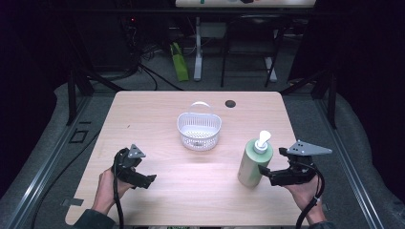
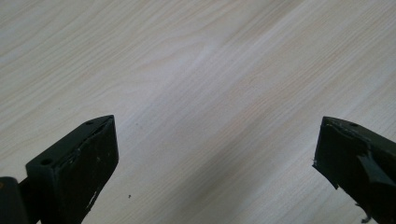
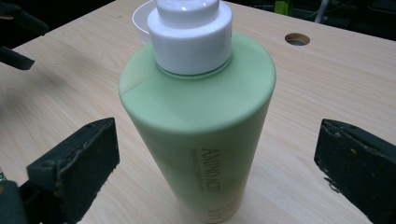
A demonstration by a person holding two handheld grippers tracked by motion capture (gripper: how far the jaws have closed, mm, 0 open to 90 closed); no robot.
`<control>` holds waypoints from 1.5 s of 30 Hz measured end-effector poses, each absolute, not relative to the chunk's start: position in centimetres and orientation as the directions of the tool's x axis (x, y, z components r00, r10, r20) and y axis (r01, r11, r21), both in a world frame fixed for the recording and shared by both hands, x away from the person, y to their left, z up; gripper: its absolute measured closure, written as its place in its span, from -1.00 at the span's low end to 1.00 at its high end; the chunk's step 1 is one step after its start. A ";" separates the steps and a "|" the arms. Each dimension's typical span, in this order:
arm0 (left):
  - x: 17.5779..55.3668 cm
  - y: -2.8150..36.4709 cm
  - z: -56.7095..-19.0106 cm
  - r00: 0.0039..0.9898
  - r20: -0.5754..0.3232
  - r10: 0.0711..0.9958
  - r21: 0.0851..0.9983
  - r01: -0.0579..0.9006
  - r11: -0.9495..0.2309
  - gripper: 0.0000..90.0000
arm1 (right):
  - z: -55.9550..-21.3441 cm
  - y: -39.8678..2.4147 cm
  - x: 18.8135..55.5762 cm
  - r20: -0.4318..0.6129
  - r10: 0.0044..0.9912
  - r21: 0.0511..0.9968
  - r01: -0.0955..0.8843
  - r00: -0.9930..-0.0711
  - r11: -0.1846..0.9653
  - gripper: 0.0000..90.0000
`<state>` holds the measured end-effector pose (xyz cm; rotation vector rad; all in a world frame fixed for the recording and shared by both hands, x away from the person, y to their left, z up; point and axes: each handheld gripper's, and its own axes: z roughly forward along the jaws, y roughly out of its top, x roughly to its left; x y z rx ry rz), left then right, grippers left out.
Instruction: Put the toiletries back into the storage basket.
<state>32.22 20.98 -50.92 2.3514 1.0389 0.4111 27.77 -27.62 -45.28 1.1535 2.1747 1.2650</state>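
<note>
Bottle [image 1: 254, 164]: pale green pump dispenser with white pump head, standing upright on the table [image 1: 157, 102], directly ahead of the right gripper [image 1: 263, 172]. In the right gripper view the bottle [image 3: 201, 126] sits between the two jaws, which are spread wide with clear table showing on either side of the body; neither pad presses on it, so it is not grasped.

Right gripper: released, level with the bottle's lower half, held at the near right of the table.

Left gripper [image 1: 143, 180]: released and holding nothing, with bare wood between its jaws in the left gripper view; held low over the near left of the table, well apart from the bottle.

Basket [image 1: 199, 129]: white, perforated, with a handle, nothing visible inside; it stands beyond both grippers, toward mid-table, near the bottle but not touching it.

Progress, as judged: the work looks like moving the bottle into the basket. Approach and straddling are done. Closing on the bottle, lifting, carrying forward and to the left, and setting down in the basket all remain.
</note>
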 end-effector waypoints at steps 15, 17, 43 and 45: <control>32.2 20.7 -51.0 0.666 0.053 0.744 0.584 0.584 -0.564 -1.00 | -43.8 -27.6 28.1 0.063 0.783 0.882 0.401 -0.619 0.247 -1.00; 32.2 20.7 -51.0 0.666 0.054 0.744 0.585 0.582 -0.565 -1.00 | -43.6 -27.4 28.2 0.064 0.777 0.889 0.389 -0.626 0.240 -1.00; 32.1 20.6 -51.0 0.672 0.064 0.738 0.571 0.582 -0.580 -1.00 | -42.8 -26.4 28.3 0.068 0.780 0.948 0.284 -0.622 0.143 0.04; 32.1 20.6 -51.0 0.671 0.062 0.739 0.573 0.582 -0.577 -1.00 | -42.8 -26.3 28.3 0.064 0.777 0.950 0.276 -0.627 0.145 0.13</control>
